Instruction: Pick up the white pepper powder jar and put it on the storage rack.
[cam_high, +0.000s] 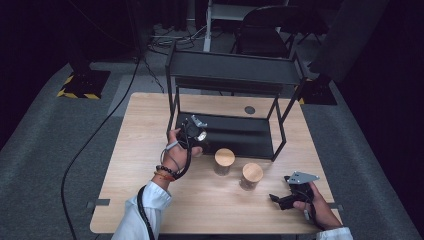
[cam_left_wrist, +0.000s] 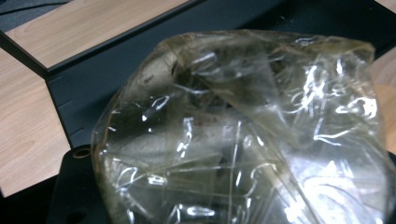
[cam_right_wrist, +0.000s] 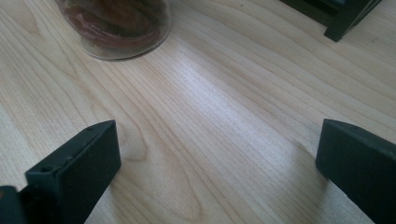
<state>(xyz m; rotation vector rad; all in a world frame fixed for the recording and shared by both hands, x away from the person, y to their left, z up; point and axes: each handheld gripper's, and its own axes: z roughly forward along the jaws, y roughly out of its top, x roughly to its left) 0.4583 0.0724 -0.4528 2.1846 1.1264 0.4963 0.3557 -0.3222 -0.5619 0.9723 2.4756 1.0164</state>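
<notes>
- Crinkled clear plastic bag (cam_left_wrist: 243, 135) sat clamped in the left gripper (cam_high: 196, 131), over the black metal shelf rack's (cam_high: 230, 135) lower deck.
- At five o'clock, the right gripper (cam_high: 286, 197) rested wide apart, holding nothing, on the light wooden table (cam_high: 150, 165).

White sleeves (cam_high: 145, 210), beaded bracelets on left wrist (cam_high: 164, 172), black tool (cam_high: 289, 199) with grey plate

Left tongs (cam_high: 196, 131) raised at black rack (cam_high: 225, 132); two cork-lidded jars (cam_high: 224, 161) on table (cam_high: 150, 150).
</notes>
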